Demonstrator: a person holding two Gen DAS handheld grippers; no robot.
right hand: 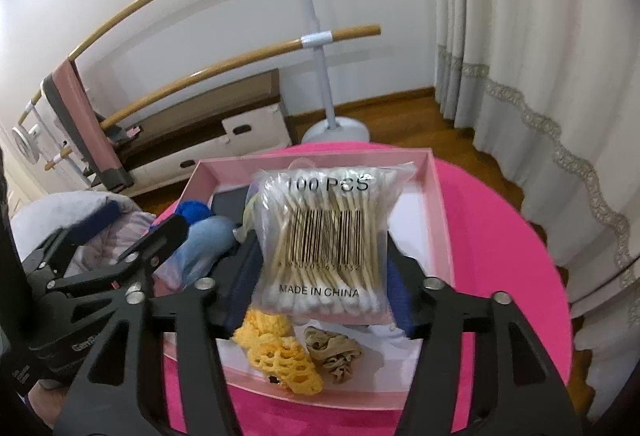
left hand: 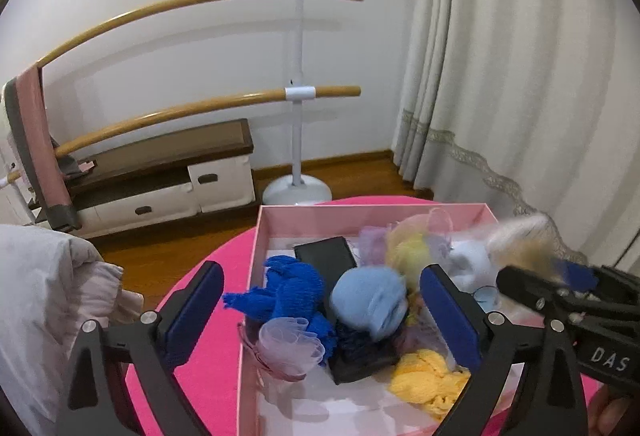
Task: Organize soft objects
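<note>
Pink round surface [right hand: 492, 236]: carries one item only, the pink box; no loose soft object is seen on the bare part in view, though its near edge is hidden behind the claws. Pink box [left hand: 256, 236]: open, lidless, set on the surface, holding all the goods listed below; sorting is judged well advanced, with one item yet to be set down. Bag of cotton swabs [right hand: 324, 236]: clear packet printed "100 PCS", gripped at its lower sides by the right claw [right hand: 320, 300], which is closed partway onto it; the packet is held above the right half of the box and is not yet released. Left claw [left hand: 320, 316]: spread wide, nothing between its pads, hovering over the left half of the box. Blue knitted piece [left hand: 288, 296]: lying in the box, partly draped over the left wall. Light blue soft ball [left hand: 368, 296]: resting in the box middle on a black flat case [left hand: 324, 256]. Yellow crochet piece [right hand: 276, 356]: in the near part of the box. Pale tulle scrunchie [left hand: 288, 348]: against the near left wall. Beige scrunchie [right hand: 332, 352]: just beside the yellow piece. Remaining, by estimate: the swab bag to be lowered and let go.
</note>
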